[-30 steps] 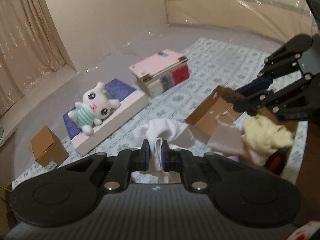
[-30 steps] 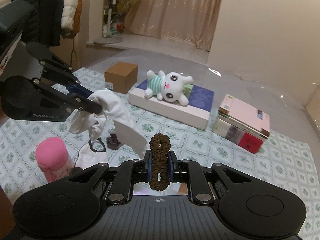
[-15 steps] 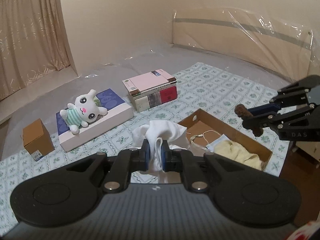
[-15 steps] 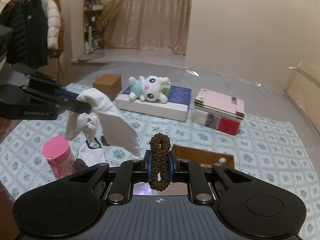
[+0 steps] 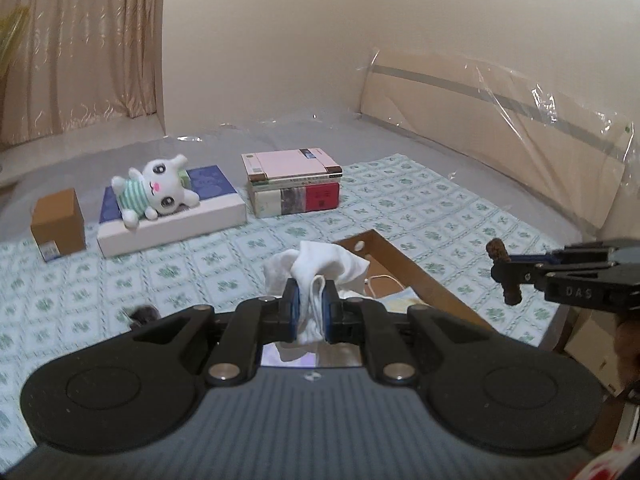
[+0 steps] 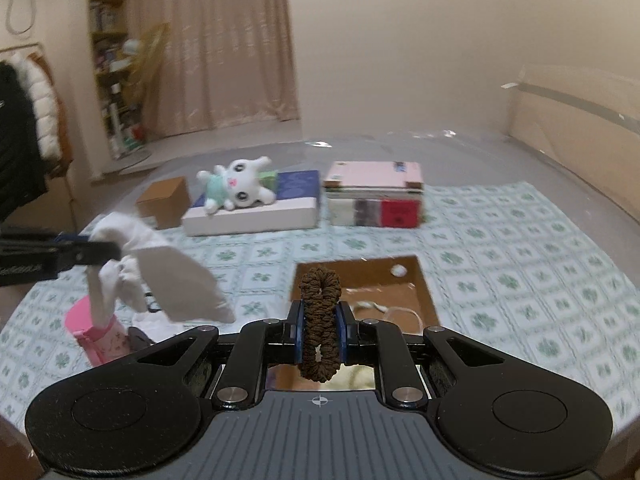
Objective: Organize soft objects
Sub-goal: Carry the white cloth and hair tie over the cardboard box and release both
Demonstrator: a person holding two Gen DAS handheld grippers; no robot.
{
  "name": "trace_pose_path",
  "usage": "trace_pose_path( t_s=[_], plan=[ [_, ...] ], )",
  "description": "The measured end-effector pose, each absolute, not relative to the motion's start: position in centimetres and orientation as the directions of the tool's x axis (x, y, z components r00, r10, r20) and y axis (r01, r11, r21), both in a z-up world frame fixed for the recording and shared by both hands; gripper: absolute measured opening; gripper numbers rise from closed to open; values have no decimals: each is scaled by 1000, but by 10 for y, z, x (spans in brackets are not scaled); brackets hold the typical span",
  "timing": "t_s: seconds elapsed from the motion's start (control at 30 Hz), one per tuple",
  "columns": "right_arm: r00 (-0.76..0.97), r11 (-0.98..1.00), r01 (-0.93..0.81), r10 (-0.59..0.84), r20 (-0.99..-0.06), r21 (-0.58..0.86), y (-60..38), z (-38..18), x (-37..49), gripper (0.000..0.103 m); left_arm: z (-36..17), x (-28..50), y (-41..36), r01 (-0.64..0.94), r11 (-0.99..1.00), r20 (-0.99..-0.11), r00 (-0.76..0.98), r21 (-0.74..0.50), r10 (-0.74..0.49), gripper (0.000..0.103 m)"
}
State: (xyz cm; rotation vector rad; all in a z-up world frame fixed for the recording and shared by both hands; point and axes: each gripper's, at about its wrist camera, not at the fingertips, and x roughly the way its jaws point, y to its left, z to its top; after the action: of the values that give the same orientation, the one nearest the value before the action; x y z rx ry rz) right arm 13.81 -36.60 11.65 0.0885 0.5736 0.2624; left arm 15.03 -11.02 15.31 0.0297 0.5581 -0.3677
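The left gripper (image 5: pixel 311 307) has its jaws clamped on a bunched white cloth (image 5: pixel 316 270), which is lifted clear of the bed; from the right wrist view the cloth (image 6: pixel 160 276) hangs down in loose folds above a pink bottle (image 6: pixel 100 338) near the bed's left edge. The right gripper (image 6: pixel 319 330) has its jaws closed on a brown hair scrunchie (image 6: pixel 320 320), held upright over the near end of an open cardboard box (image 6: pixel 424 292). The box lies on the green-patterned sheet (image 5: pixel 420 216) toward the near right corner of the bed, with a white cord (image 6: pixel 380 308) and something pale yellow inside it. Toward the far edge of the sheet a white plush bunny (image 5: pixel 154 190) in a striped green top lies on a flat white and blue box (image 5: pixel 188 220). Just to its right stands a stack of books (image 5: pixel 294 188) with a pink cover on top, and to its left a small brown carton (image 5: pixel 58 224). A small dark object (image 5: pixel 142 314) on the sheet is too blurred to identify.
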Motion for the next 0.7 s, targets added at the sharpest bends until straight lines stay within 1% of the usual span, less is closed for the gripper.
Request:
trace_pose_path(
  t_s=[0.13,0.33,0.7],
  plan=[
    [802,965,-179,255,-539,191,-380,100,129,16,145,143,-118,339,934,-520,780,-118,-349,10],
    [791,969,-129,230,-567,212,-392,80,121,16,136,136,-132,325,934,-514,782,-147,-353,10],
    [775,967,-95,221,-592,236,-407,60,127,16,116,155,-150,293,938,-540,767,-185,-346,10]
  ],
)
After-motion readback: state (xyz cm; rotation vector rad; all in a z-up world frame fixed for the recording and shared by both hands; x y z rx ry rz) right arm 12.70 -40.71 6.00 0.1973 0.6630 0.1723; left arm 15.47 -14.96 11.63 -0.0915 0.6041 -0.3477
